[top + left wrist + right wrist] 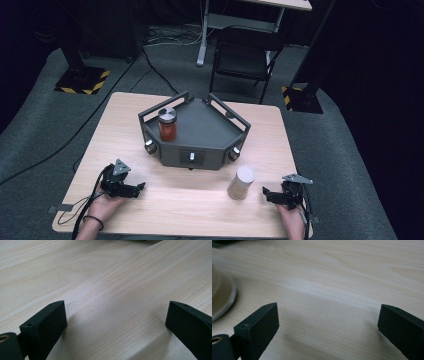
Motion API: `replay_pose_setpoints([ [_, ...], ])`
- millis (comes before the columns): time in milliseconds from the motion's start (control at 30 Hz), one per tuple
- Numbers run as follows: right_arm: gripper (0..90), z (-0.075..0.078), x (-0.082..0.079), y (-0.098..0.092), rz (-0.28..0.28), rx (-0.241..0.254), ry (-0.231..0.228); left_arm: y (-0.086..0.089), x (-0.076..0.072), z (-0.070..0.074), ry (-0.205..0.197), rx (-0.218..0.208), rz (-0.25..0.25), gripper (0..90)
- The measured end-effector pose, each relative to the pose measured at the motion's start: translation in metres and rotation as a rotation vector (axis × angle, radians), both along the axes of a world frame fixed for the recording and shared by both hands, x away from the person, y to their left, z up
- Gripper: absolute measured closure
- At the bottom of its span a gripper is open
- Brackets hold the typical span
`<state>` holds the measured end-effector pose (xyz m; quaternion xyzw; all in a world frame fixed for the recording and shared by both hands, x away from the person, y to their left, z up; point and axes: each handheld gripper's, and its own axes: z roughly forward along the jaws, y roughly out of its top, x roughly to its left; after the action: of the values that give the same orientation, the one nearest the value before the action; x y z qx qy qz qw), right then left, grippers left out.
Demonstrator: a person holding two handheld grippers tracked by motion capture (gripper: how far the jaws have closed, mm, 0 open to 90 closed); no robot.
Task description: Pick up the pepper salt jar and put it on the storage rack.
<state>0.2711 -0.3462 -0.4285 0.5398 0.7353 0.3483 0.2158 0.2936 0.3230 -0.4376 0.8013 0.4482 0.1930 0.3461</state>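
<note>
A: Item one, the pale canister (241, 182). Location?

B: Upright on the surface (190, 205), just in front of the dark tray (200, 130) and off its right front corner. Plain cylinder, cream body, flat whitish top, no label legible. Its rounded base edge shows in the right gripper view (222, 297), apart from the jaws.

A: Nearest tool?

B: Right gripper (272, 194), resting on the surface just right of the canister and aimed toward it. Jaws spread wide, nothing between them but bare wood.

A: Item two?

B: Left gripper (131, 189), resting well off the tray's left front corner, far from the canister. Jaws likewise spread, empty.

A: Other stock?

B: One jar (167, 124) with reddish contents and a metal lid, standing inside the tray at its back left.

A: Progress?

B: I judge it barely begun: the canister is ungrasped and outside the tray. Reach, grasp and any placing all remain.
</note>
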Motion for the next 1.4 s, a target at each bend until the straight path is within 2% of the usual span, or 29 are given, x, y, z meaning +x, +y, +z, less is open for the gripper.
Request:
replay_pose_setpoints([
  [167,3.3,0.004,-0.01,-0.007,0.012,0.029,-0.045,0.0,0.0,0.0,0.0,0.0,0.0,3.1],
  [367,3.5,0.009,-0.009,-0.012,0.078,0.053,-0.043,0.0,0.0,0.0,0.0,0.0,0.0,3.1],
  [733,4.9,0.022,-0.014,-0.002,0.15,0.044,-0.074,0.0,0.0,0.0,0.0,0.0,0.0,3.0],
  [1067,4.4,0.031,-0.017,0.004,0.19,0.042,-0.09,0.0,0.0,0.0,0.0,0.0,0.0,3.1],
  [1400,4.5,0.04,-0.018,0.012,0.255,0.037,-0.091,0.0,0.0,0.0,0.0,0.0,0.0,3.0],
])
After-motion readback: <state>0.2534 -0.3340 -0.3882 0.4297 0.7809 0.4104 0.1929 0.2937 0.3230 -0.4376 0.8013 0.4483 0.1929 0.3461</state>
